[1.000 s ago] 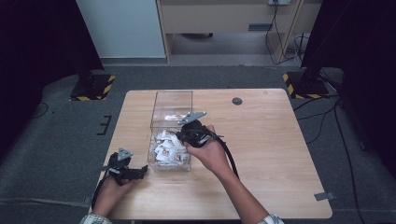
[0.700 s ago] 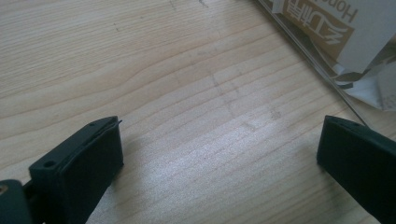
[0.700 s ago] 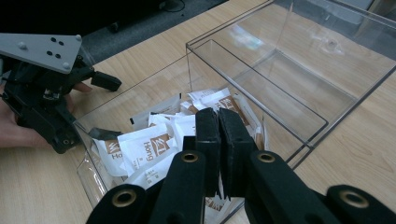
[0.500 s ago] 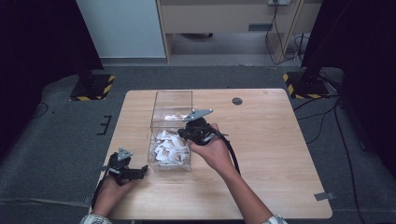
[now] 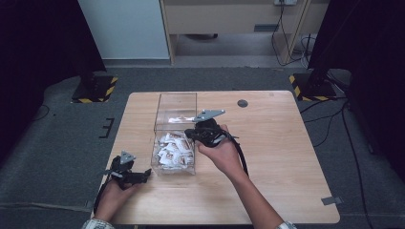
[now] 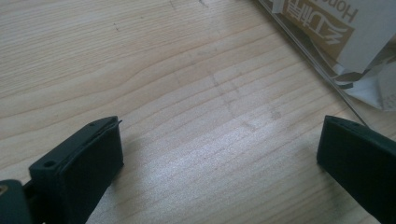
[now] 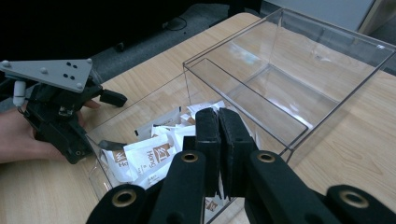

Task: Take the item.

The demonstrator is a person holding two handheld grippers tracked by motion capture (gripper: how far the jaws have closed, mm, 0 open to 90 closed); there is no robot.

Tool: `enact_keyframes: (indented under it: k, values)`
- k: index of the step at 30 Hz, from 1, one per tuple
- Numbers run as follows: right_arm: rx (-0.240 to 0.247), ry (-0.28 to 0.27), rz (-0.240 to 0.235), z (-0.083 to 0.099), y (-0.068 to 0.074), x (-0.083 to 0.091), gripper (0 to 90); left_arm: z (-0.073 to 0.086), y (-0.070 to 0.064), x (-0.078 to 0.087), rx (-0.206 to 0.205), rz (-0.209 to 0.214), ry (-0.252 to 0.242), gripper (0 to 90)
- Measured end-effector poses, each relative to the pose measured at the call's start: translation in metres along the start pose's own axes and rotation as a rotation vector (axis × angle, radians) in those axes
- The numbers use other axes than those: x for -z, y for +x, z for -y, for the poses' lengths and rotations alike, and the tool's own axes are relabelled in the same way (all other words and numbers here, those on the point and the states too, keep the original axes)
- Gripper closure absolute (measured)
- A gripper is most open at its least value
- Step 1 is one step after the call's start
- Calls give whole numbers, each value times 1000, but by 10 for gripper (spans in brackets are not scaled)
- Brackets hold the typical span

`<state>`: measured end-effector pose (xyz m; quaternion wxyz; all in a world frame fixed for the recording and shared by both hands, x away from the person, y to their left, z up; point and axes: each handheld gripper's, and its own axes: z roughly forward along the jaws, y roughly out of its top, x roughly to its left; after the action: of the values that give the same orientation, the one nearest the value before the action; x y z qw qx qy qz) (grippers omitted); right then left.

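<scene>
At the left of the wooden table [image 5: 277,157], the left gripper [image 5: 125,171] lies low near the table's near-left corner, held in the person's left hand [image 5: 112,193], its tips pointing toward the clear box [image 5: 175,119]. From the high view its jaws are too small to judge. The left gripper view settles it: the two black jaws stand wide apart over bare wood grain with nothing between them, and a corner of the clear box wall with a printed packet [image 6: 322,28] behind it crosses the upper right.

The clear box stands at the table's middle, with two compartments. The near one holds a heap of white and brown packets [image 5: 173,150]; the far one looks nearly bare, with a pale patch that may be only a reflection.

Just right of the box, the right gripper [image 5: 203,133] hangs over the box's right edge, held in the right hand [image 5: 222,152]. The right gripper view shows what the high view hides: its jaws pressed together, with nothing visible between them, above the packets [image 7: 149,156]. The left gripper [image 7: 60,112] sits beyond, beside the box.

A small dark disc [image 5: 242,103] lies near the table's far edge.
</scene>
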<state>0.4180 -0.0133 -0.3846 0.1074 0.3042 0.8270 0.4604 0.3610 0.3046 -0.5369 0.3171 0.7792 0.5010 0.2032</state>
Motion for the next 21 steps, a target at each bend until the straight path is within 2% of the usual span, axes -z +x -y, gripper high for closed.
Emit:
enact_keyframes:
  k: [7, 21]
  values:
    - [-6, -14, -4, -1, 0, 7, 875, 0, 0, 0, 0, 0, 0, 0]
    - [-18, -33, 21, 0, -10, 23, 875, 0, 0, 0, 0, 0, 1, 0]
